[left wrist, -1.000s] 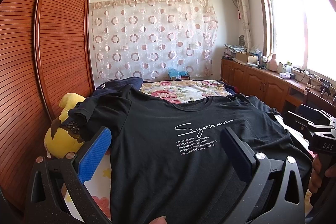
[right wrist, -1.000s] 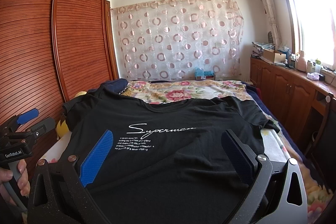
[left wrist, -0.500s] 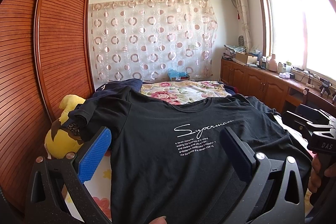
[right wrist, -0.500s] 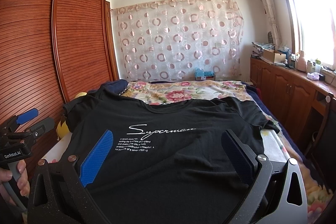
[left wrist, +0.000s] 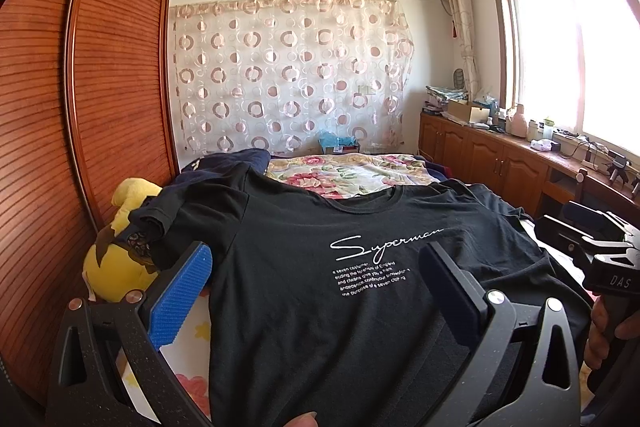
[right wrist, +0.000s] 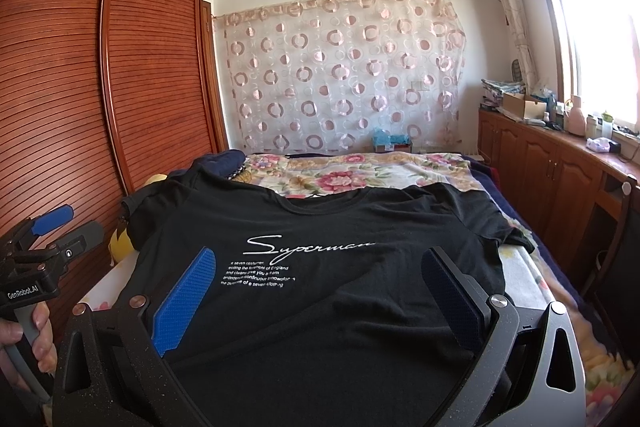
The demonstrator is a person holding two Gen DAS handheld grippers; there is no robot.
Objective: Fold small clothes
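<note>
Left wrist view: the left gripper (left wrist: 316,267) has its jaws spread wide, with nothing between them but the shirt lying below.
Left gripper fingers: the blue ribbed pad (left wrist: 180,299) sits over the shirt's left edge, above a strip of floral sheet; the other finger (left wrist: 448,291) is over the chest, just right of the print. Whether either one touches the cloth cannot be told.
Black T-shirt (left wrist: 320,291): spread flat, front up, on the bed (left wrist: 352,171), neckline toward the far end, hem toward the near edge. White "Superman" script with small text lines under it runs across the chest.
Shirt's left sleeve (left wrist: 160,223): bunched at the bed's left edge, draped onto a yellow plush toy (left wrist: 116,267) that lies against the wooden wardrobe (left wrist: 80,107).
Right wrist view: the right gripper (right wrist: 320,267) is also wide apart, gripping nothing.
Right gripper fingers: one blue pad (right wrist: 184,303) is over the shirt left of the print, the other (right wrist: 452,299) over its right side near the right sleeve (right wrist: 500,227), which lies flat toward the bed's right edge.
Hands: a hand (right wrist: 28,331) grips the left tool's handle at the right wrist view's left edge; another hand (left wrist: 608,323) holds the right tool at the left wrist view's right edge.
Far end of bed: floral bedspread, with a navy garment (right wrist: 220,161) at the far left corner.
</note>
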